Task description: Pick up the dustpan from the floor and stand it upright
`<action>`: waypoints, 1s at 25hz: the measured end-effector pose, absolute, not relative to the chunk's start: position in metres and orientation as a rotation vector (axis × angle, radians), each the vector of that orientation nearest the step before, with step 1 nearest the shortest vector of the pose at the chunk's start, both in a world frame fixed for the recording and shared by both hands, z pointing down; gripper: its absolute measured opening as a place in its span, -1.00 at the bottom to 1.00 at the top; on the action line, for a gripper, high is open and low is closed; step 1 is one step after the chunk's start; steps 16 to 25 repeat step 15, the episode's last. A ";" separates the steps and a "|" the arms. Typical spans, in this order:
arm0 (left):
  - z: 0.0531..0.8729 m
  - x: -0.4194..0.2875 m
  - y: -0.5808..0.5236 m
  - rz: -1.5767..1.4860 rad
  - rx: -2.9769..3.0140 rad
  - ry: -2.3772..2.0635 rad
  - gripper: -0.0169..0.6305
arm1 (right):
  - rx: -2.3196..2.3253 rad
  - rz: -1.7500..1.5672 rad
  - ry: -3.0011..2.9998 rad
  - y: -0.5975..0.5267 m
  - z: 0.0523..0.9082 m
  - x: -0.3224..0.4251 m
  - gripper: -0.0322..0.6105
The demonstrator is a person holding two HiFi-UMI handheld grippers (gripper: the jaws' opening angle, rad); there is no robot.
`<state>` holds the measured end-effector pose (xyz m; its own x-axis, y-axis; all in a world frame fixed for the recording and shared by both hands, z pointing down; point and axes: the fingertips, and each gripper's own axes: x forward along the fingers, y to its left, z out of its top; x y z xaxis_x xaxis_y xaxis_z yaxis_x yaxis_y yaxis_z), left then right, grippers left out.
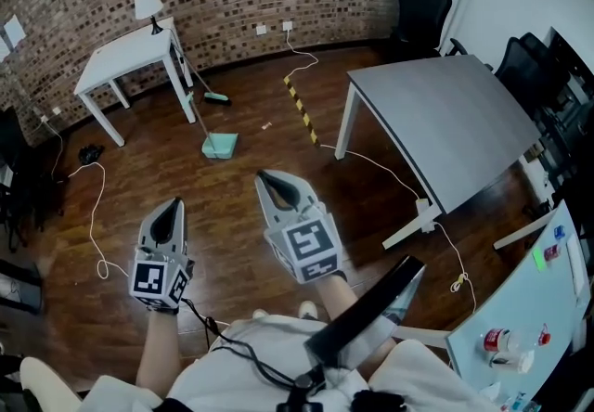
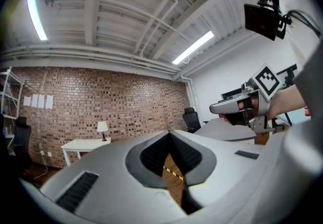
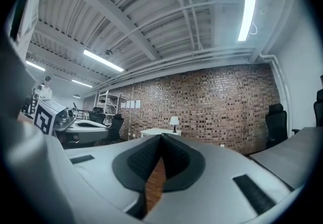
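Two grippers, left [image 1: 173, 206] and right [image 1: 266, 180], sit pinched shut and empty at lower centre. Wood floor [image 1: 232, 243] lies between them and the teal dustpan [image 1: 220, 146], which is near the white table [image 1: 125, 53] at upper left.

Dustpan [image 1: 220, 147]: pale teal pan with long, thin, pale handle. Small in head view, about 10 o'clock from view's centre. Pan rests on dark wood floor [image 1: 158, 178], out in open stretch. White table [image 1: 130, 53] lies at 11 o'clock from pan. Handle runs from pan toward 11 o'clock, far end near foot of table's nearest leg. Handle flat on floor or leaning: cannot tell from this angle. Pan's mouth direction too small to read.
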<state>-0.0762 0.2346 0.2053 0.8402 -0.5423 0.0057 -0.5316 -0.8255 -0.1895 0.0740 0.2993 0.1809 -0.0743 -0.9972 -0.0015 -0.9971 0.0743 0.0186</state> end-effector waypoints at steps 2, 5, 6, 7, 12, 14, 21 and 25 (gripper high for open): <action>0.203 -0.076 0.233 -0.081 -2.829 0.841 -0.94 | 2.139 -0.040 -2.293 0.297 0.179 0.076 -0.96; 0.201 -0.077 0.230 -0.072 -2.822 0.840 -0.94 | 2.140 -0.057 -2.300 0.292 0.177 0.076 -0.97; 0.200 -0.077 0.228 -0.066 -2.822 0.840 -0.94 | 2.136 -0.059 -2.303 0.291 0.176 0.076 -0.97; 0.199 -0.076 0.226 -0.057 -2.822 0.842 -0.94 | 2.133 -0.061 -2.304 0.289 0.175 0.076 -0.97; 0.198 -0.076 0.221 -0.054 -2.818 0.852 -0.94 | 2.125 -0.062 -2.307 0.283 0.175 0.076 -0.97; 0.198 -0.076 0.220 -0.052 -2.820 0.853 -0.94 | 2.122 -0.059 -2.306 0.283 0.176 0.076 -0.97; 0.199 -0.076 0.220 -0.050 -2.820 0.853 -0.94 | 2.120 -0.058 -2.305 0.282 0.177 0.076 -0.96; 0.199 -0.076 0.220 -0.050 -2.820 0.853 -0.94 | 2.120 -0.058 -2.305 0.282 0.177 0.076 -0.96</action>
